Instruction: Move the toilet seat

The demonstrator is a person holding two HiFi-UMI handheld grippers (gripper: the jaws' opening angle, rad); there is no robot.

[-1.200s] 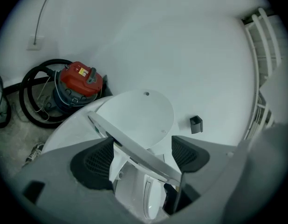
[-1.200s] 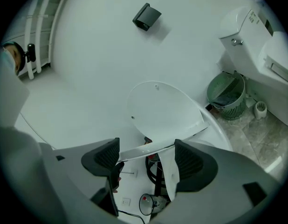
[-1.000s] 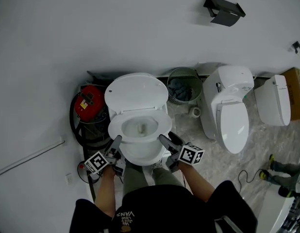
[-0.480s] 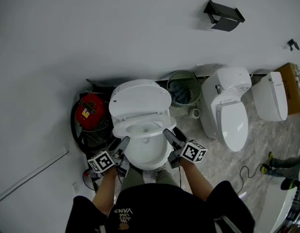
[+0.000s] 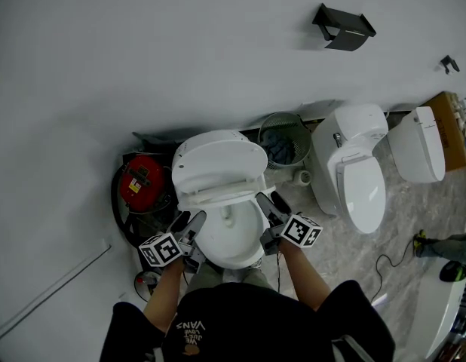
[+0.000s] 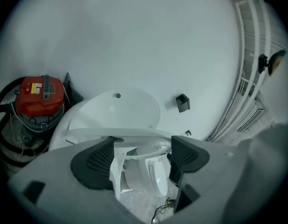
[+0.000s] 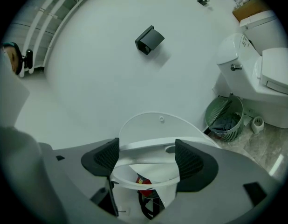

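White plastic toilet seat ring [image 5: 222,194] is found half-raised, between the white ceramic bowl [image 5: 233,241] and the lid [image 5: 218,161]. It is seemingly propped by the left tongs [image 5: 189,223] and right tongs [image 5: 269,202], both spread wide, neither clamped. Its swing is judged unfinished.

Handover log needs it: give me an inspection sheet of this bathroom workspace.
Surface: marbled floor, nothing spilled that I can see.
Job's things: toilet seat tilted up off the bowl; lid up.
Clutter: red vacuum left of the bowl; green bin right.
Grippers: left gripper and right gripper open, seat rim across their jaws.
Cables: black cable on floor.
Surroundings: second toilet, third toilet, black wall holder.
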